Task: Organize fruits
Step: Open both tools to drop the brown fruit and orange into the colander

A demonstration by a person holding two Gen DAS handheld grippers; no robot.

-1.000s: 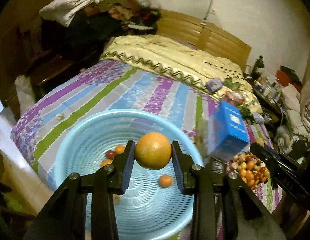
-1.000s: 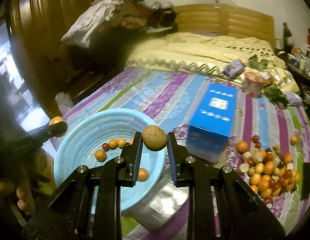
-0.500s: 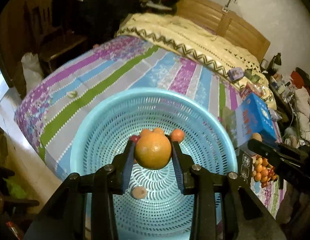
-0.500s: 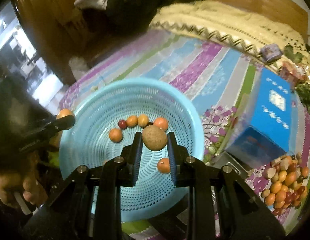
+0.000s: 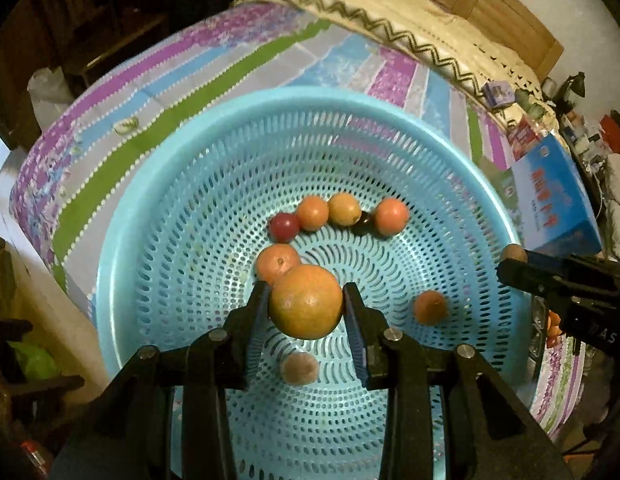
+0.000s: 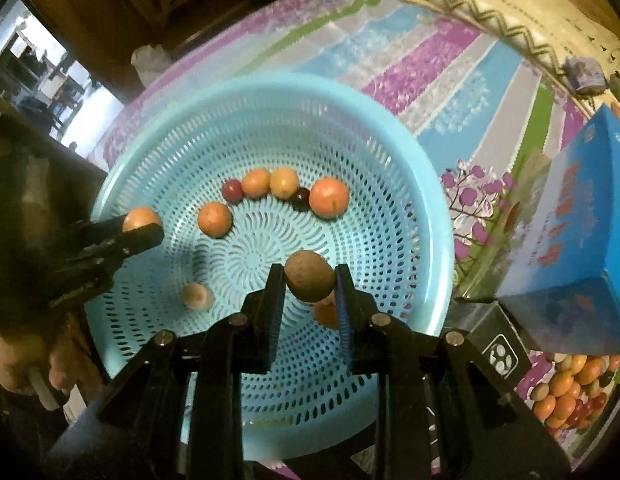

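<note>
The left gripper (image 5: 306, 306) pinches a large orange (image 5: 306, 301) between its two fingers (image 5: 257, 312), the pads pressing on either flank of the fruit. The right gripper (image 6: 309, 282) clamps a brown, rough-skinned fruit (image 6: 309, 276) in the same way, its jaws set narrower (the fruit is smaller). Both grippers point steeply down over the interior of a light-blue perforated basket (image 5: 158, 208), and neither held fruit touches the basket floor.

Loose fruit already lies in the basket. Toward its far wall runs a curved row: a dark red fruit (image 5: 284, 227), two orange ones (image 5: 313, 213), a nearly black one (image 5: 361, 223) and a larger reddish-orange one (image 5: 391, 216). Another orange fruit (image 5: 277, 262) lies just behind the held orange, a small one (image 5: 429, 307) rests toward the basket's right side, and a pale brownish one (image 5: 300, 367) sits near the centre of the floor.

The basket rests on a striped bedspread (image 5: 158, 92) near the bed's front edge. A blue box (image 6: 569, 232) stands just beside the basket's right rim. Past the box, toward the bed's right edge, lies a heap of unsorted fruit (image 6: 569, 390). A hand (image 6: 26, 356) on the left gripper's handle shows at the lower left of the right wrist view.
</note>
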